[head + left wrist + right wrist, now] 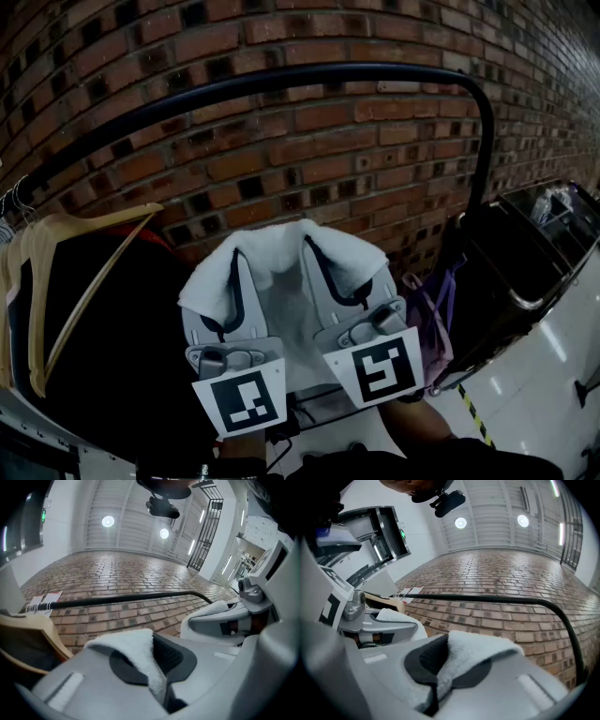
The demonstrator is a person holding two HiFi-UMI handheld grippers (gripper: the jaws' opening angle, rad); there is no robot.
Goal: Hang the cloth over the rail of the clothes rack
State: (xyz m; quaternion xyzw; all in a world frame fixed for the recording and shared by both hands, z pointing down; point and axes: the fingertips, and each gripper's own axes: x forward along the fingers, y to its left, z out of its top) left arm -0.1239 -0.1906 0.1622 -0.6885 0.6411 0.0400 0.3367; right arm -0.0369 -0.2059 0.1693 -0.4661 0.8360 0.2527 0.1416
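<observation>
both pairs of jaws are clamped on the white cloth (pixel 281 248): the left gripper (pixel 152 653) pinches a fold of it between its dark pads (pixel 176 657), and the right gripper (pixel 438 665) nips another fold the same way. in the head view the two grippers sit side by side at lower centre, tilted upward, with the cloth bunched over their tips and sagging between them. each bears a marker cube (pixel 241 398) at the bottom of the frame. the cloth is below the black rail (pixel 281 80), clear of it; the rail arcs across the upper part of the frame and bends down at the right. behind it stands a brick wall (pixel 328 159). at the left edge wooden hangers (pixel 56 262) hang from the rail over a dark garment (pixel 122 347). pale floor (pixel 553 375) shows at lower right
</observation>
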